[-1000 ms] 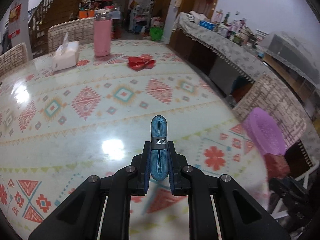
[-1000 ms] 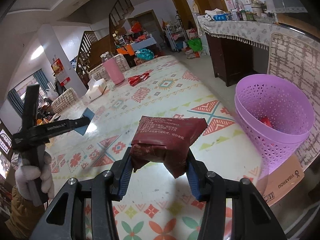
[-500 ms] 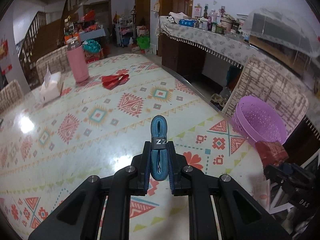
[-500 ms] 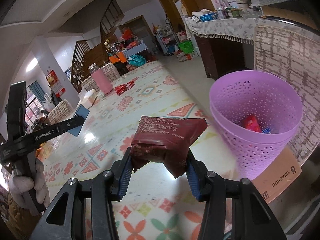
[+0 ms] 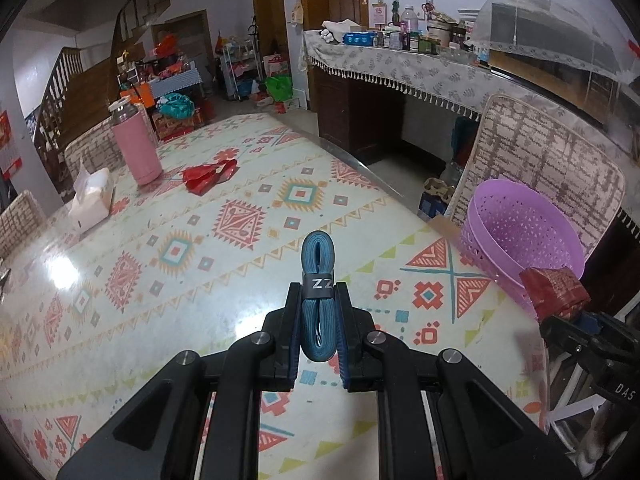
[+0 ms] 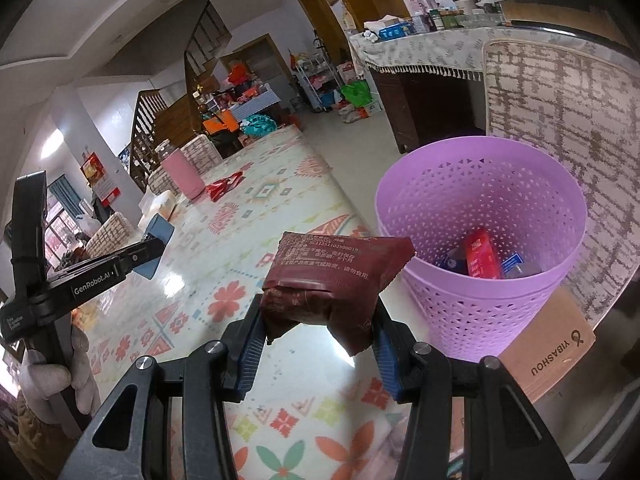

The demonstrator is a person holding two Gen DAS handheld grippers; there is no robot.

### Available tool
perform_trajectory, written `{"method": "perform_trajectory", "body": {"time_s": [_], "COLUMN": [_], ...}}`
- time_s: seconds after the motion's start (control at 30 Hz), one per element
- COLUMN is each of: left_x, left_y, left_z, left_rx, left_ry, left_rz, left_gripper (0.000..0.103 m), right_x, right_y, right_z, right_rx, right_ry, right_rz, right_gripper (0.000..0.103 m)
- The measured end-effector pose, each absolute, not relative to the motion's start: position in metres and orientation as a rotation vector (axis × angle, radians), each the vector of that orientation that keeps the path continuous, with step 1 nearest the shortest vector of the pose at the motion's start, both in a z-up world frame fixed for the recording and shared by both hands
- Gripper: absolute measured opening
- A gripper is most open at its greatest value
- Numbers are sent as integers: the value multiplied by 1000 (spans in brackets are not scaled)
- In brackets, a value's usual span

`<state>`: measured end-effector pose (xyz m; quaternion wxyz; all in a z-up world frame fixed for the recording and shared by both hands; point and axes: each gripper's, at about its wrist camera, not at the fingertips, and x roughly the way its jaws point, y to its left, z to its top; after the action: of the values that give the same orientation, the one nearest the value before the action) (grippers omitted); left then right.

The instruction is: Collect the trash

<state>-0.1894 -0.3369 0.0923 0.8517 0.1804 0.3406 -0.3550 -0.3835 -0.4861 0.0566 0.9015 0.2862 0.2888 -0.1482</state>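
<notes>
My right gripper (image 6: 318,344) is shut on a dark red snack packet (image 6: 332,280) and holds it above the table's right edge, just left of the purple perforated bin (image 6: 480,320). The bin holds a red wrapper (image 6: 482,254) and other bits. My left gripper (image 5: 318,334) is shut on a folded blue strap (image 5: 318,300) with a black band, above the patterned table. In the left wrist view the bin (image 5: 520,240) stands at the right, with the right gripper and its packet (image 5: 554,292) beside it. A crumpled red wrapper (image 5: 208,174) lies far across the table.
A pink bottle (image 5: 136,146) and a white tissue box (image 5: 90,200) stand at the table's far side. A woven chair back (image 5: 552,160) is behind the bin. A cardboard box (image 6: 548,344) sits under the bin. A cluttered sideboard (image 5: 420,68) runs along the right.
Both grippers have swung right toward the bin. The bin is now closer and larger in both views, and the right gripper's packet is nearer its rim. Both grips are unchanged.
</notes>
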Motion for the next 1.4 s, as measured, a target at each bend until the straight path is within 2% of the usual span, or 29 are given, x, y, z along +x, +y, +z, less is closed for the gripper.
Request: {"method": "perform_trajectory", "body": {"time_s": [0.9,1.4], "left_x": [-217,-210], "left_y": [-408,-398], "left_z": [89,78], "left_rx": [443,422], "left_ry": [712,752], "left_rz": [-849,-845], "left_gripper": [14,14], "right_x": [-421,-409], "right_y": [-544,-528], "right_z": [51,47], "right_rx": [661,648], "right_ry": [572,605], "right_rz": [-402,-362], "right_gripper": [53,53]}}
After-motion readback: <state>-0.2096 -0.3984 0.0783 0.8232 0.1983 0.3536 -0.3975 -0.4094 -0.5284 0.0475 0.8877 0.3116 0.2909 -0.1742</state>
